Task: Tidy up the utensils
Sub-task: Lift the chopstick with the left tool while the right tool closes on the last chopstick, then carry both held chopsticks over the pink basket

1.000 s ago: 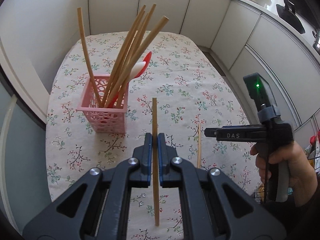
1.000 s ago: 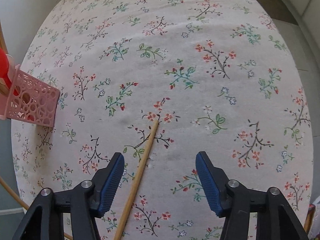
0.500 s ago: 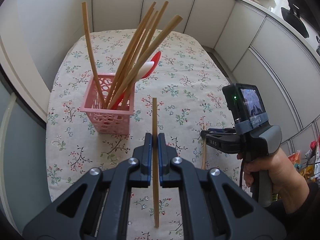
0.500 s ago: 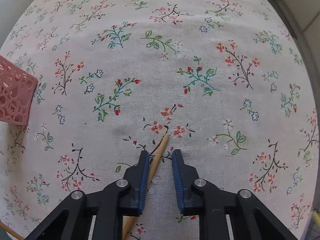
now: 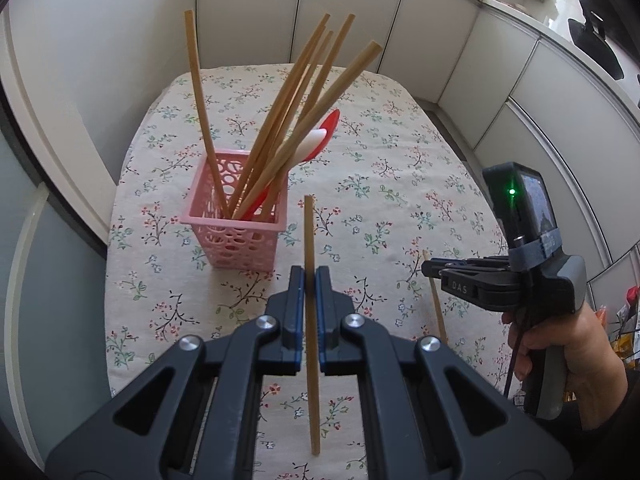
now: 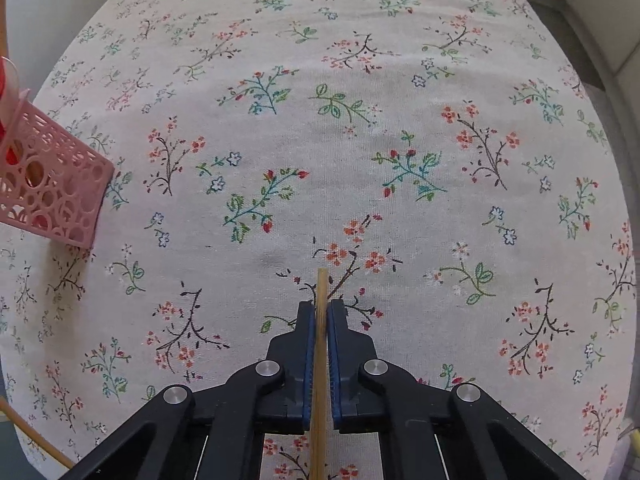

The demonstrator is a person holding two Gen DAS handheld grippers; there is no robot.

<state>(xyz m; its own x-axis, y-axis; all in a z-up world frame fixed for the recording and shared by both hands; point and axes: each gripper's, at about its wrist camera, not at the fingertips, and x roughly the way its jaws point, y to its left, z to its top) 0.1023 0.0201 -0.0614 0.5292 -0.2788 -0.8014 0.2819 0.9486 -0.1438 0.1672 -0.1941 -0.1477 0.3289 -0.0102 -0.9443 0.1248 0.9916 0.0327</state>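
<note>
A pink lattice basket (image 5: 236,236) stands on the floral tablecloth and holds several wooden chopsticks (image 5: 288,120) and a red and white spoon (image 5: 316,140). My left gripper (image 5: 307,276) is shut on a wooden chopstick (image 5: 310,320), held upright above the cloth, to the right of and nearer than the basket. My right gripper (image 6: 322,308) is shut on another wooden chopstick (image 6: 320,360); it also shows in the left wrist view (image 5: 434,292), low over the cloth at the right. The basket's corner (image 6: 56,196) shows at the left edge of the right wrist view.
The floral tablecloth (image 5: 400,184) covers the table. White cabinet fronts (image 5: 440,40) run behind and along the right side. The table's left edge meets a white wall panel (image 5: 60,120). A further wooden stick (image 6: 36,436) crosses the lower left corner of the right wrist view.
My right gripper's jaws went from wide open to shut on the chopstick that lay on the cloth. My left gripper kept its chopstick and moved slightly closer to the basket.
</note>
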